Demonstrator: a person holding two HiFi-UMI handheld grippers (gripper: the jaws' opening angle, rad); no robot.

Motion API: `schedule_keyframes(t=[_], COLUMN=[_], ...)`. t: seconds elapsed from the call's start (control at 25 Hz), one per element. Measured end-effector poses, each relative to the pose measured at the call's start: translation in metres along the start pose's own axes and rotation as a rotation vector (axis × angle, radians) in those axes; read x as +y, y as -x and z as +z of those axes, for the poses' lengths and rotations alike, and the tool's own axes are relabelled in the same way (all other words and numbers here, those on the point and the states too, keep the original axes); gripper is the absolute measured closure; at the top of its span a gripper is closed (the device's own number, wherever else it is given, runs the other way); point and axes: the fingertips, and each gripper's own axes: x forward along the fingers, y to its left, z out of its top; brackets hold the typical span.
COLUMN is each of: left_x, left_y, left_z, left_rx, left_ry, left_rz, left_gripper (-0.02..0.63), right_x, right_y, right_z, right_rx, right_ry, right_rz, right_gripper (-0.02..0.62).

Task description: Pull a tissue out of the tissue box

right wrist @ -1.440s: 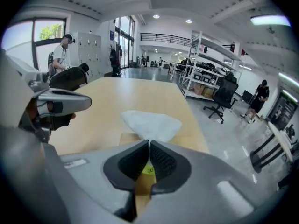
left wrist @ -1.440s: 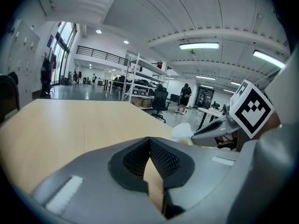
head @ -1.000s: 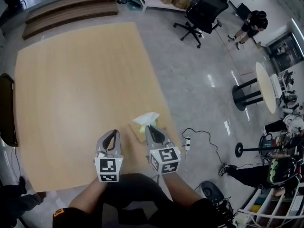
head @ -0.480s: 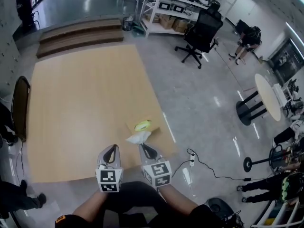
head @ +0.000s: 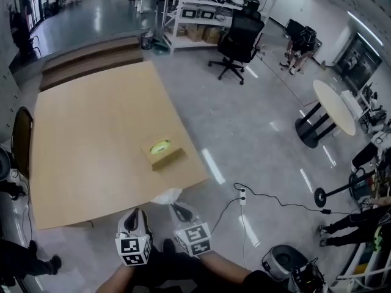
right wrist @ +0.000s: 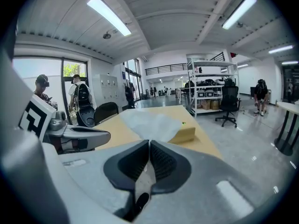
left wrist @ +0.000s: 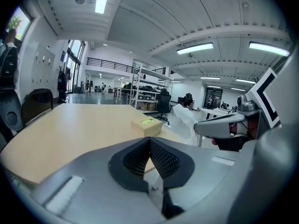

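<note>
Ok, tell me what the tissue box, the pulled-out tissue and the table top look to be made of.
Tissue box: likely cardboard, matte tan, with sharp folded edges and a yellow-green top patch. Tissue, pinched in the right claw: thin soft paper, white, limp and crumpled. Table: light wood or wood-look laminate, smooth with low sheen; which one is unclear.

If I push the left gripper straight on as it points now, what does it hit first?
Probably the light wooden table, near its front edge: the left gripper aims slightly down at it. The tan cardboard tissue box lies further on; depth is unclear.
</note>
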Motion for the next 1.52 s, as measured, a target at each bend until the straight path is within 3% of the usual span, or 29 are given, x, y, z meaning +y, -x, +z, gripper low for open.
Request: schedule_keyframes(t=[0.2,0.56,0.88,1.24,1.52], left_x=[-0.004,-0.002,0.003,0.033,0.043], left_y=[0.027,0.075,0.106,0.197,0.258], left_z=[-0.01,-0.021,-0.039,-0.06,-0.085], left_rx=[0.002,0.007,-0.014,-0.073,-0.111], left_ry=[-0.01,-0.001,-0.008,0.004,0.026], left_rz=[0.022,0.087,0.064,0.118,0.111], left_gripper=[0.588,0.588,0.588,0.588,0.588], right_x=[0.008,0.043,0.076,0.164,0.217], right_y=[0.023,0.041,0.054,0.092,0.134], right_z=[-0.02,-0.031,-0.036,-0.06,-0.086], right_rx=[0.005,0.009,-0.005,-0.005,-0.005], right_ry=[-0.036,-0.027,0.003,0.04,0.077], right_rz=[-0.005,0.068,0.066,0.084,0.061], right_gripper=[0.594,0.594,0.594,0.594,0.594])
